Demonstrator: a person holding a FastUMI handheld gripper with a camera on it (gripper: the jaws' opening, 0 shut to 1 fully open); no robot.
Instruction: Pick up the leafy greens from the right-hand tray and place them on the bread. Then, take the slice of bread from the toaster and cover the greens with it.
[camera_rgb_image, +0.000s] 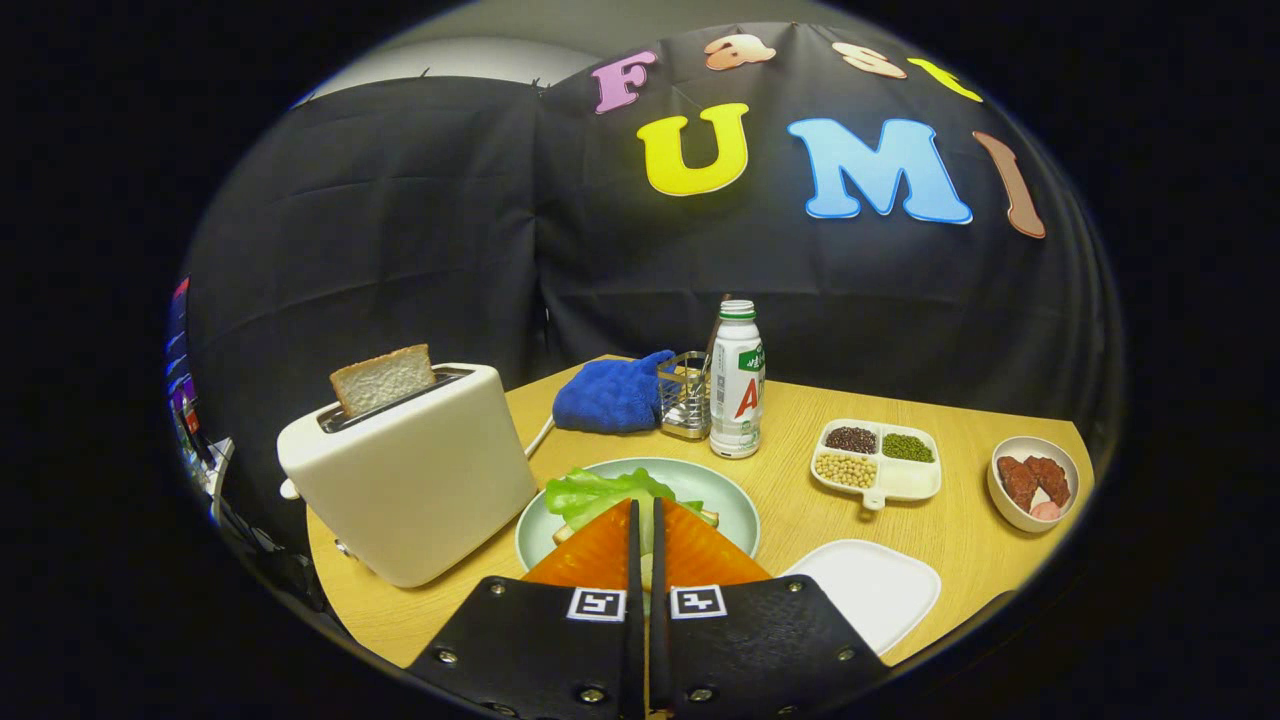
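Over the plate (735, 505) of leafy greens (590, 492), the gripper (645, 510) jaws sit closed together, holding nothing.

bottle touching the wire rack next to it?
Cannot tell. In the gripper view the bottle overlaps the wire rack, so no gap or contact shows. The gripper has its jaws nearly closed over the plate.

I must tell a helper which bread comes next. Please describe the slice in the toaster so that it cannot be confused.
Find the cream toaster beside the green plate. The slice of bread stands upright in its slot, unlike the bread on the plate under the greens.
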